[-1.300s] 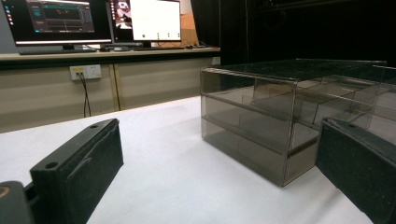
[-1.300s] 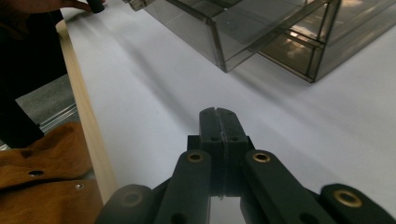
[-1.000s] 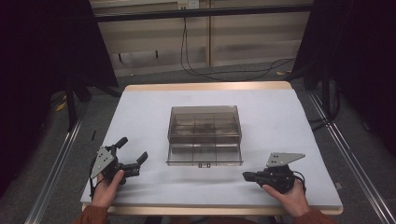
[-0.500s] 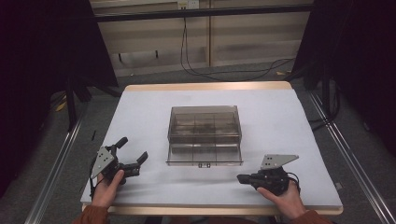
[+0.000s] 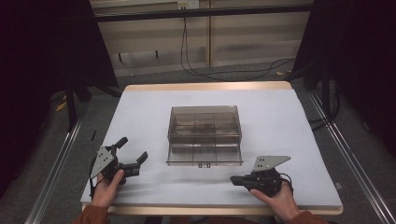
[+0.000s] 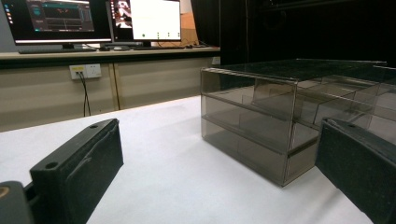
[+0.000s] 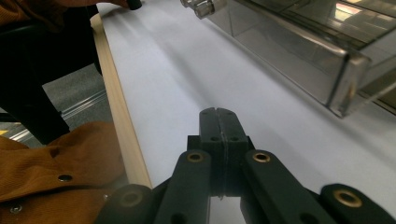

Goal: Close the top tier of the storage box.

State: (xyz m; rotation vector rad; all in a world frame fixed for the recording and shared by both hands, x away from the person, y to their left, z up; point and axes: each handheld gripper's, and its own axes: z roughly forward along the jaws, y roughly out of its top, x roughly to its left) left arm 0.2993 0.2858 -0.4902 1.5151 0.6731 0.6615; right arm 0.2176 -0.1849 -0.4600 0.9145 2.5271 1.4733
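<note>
A smoky clear plastic organiser box (image 5: 204, 134) with inner compartments stands in the middle of the white table (image 5: 280, 116); its front face carries a small latch (image 5: 202, 164). My left gripper (image 5: 131, 154) rests near the front left of the table, jaws spread wide and empty, pointing toward the box (image 6: 280, 126). My right gripper (image 5: 235, 180) lies low at the front right, pointing left along the table's front edge, its jaws pressed together on nothing (image 7: 218, 113). The box's near corner (image 7: 343, 88) passes on the right of that view.
The table's wooden front edge (image 7: 122, 121) runs close beside the right gripper, with an orange-brown sleeve (image 7: 51, 163) below it. A desk with monitors (image 6: 93, 21) stands beyond the table. Dark curtains and metal floor rails (image 5: 51, 172) flank the table.
The right gripper has slid leftward along the front of the table, still shut. The left gripper and the box have stayed where they were.
</note>
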